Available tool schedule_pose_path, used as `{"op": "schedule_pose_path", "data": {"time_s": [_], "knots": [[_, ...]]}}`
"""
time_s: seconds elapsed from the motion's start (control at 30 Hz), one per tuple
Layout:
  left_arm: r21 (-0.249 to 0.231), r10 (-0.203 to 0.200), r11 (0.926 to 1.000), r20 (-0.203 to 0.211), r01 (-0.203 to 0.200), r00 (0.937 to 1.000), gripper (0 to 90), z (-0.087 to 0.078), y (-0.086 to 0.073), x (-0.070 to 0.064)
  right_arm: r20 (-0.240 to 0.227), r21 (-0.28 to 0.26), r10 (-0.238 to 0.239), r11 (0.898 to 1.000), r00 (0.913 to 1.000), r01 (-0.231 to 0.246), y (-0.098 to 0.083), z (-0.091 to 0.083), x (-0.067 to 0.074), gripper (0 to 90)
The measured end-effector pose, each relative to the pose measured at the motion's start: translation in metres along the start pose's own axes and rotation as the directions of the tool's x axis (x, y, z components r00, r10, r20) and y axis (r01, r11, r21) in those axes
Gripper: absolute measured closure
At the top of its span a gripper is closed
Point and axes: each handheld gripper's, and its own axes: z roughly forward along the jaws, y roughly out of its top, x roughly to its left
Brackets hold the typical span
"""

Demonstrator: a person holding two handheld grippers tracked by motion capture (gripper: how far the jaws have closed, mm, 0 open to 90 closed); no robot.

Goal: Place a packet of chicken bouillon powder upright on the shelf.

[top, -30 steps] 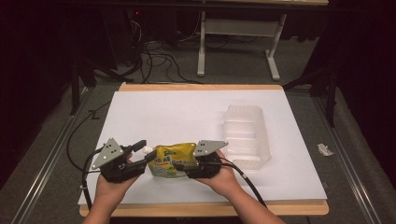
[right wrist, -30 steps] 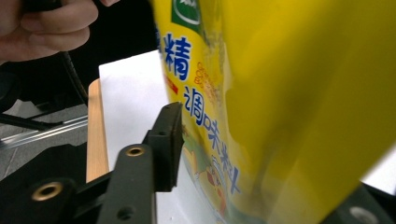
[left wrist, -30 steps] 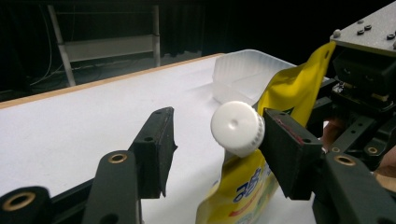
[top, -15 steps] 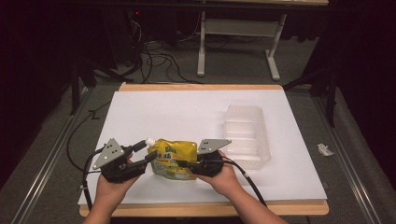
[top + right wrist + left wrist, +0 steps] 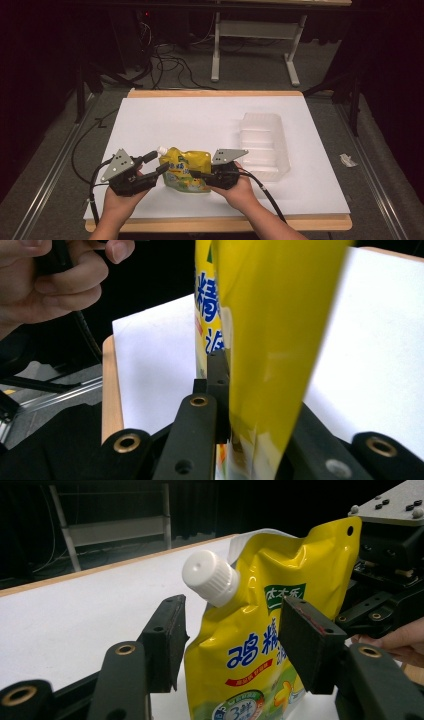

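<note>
A yellow spouted pouch (image 5: 186,169) with a white screw cap (image 5: 161,149) stands upright near the table's front, between both hands. My right gripper (image 5: 196,175) is shut on the pouch's right edge; in the right gripper view the yellow film (image 5: 260,340) is pinched between the black jaws. My left gripper (image 5: 156,163) is open just left of the pouch. In the left gripper view its jaws stand apart on either side of the pouch (image 5: 260,630), below the cap (image 5: 210,577), not touching it.
A clear plastic tray (image 5: 264,145) lies on the white table sheet (image 5: 200,120) to the right of my right hand. Cables trail from both grippers over the front edge. A table frame (image 5: 250,40) and cables stand on the floor beyond.
The right gripper has tipped the pouch from lying flat to upright. The left gripper has drawn back slightly to the left, jaws open around the spout side.
</note>
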Motion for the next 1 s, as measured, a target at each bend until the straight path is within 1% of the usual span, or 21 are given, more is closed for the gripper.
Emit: {"op": "schedule_pose_path", "data": {"time_s": [0.07, 0.23, 0.43, 0.5, 0.6, 0.83, 1.0], "knots": [[-0.009, -0.001, 1.0000, 0.000, 0.001, 1.0000, 45.1, 0.000, 0.000, 0.001, 0.017, -0.002, -0.002, 1.000, 0.9999, 0.002, 0.001, -0.002, 0.000, 87.8], [-0.017, -0.002, 0.9999, -0.012, 0.002, 0.9999, 44.5, 0.000, -0.001, 0.003, 0.036, -0.016, 0.002, 1.000, 0.9993, -0.001, 0.002, -0.007, -0.001, 88.4], [-0.018, -0.003, 0.9998, -0.024, 0.002, 0.9997, 43.9, 0.000, -0.001, 0.007, 0.045, -0.031, -0.002, 1.000, 0.9990, 0.003, 0.003, -0.013, -0.001, 88.4], [-0.021, -0.010, 0.9997, -0.028, 0.009, 0.9996, 43.8, 0.001, -0.001, 0.008, 0.050, -0.038, -0.008, 0.999, 0.9987, 0.010, 0.004, -0.015, -0.001, 88.4], [-0.016, -0.002, 0.9999, -0.035, 0.002, 0.9994, 43.8, 0.001, -0.002, 0.010, 0.053, -0.042, -0.008, 0.999, 0.9985, 0.010, 0.005, -0.017, -0.001, 88.3], [-0.021, -0.004, 0.9998, -0.049, 0.002, 0.9988, 43.8, 0.001, -0.002, 0.012, 0.057, -0.050, -0.016, 0.999, 0.9983, 0.019, 0.006, -0.021, -0.001, 88.3], [-0.020, 0.004, 0.9998, -0.061, -0.005, 0.9981, 43.8, 0.001, -0.001, 0.017, 0.061, -0.055, -0.016, 0.998, 0.9980, 0.020, 0.007, -0.024, -0.001, 88.2]]}}
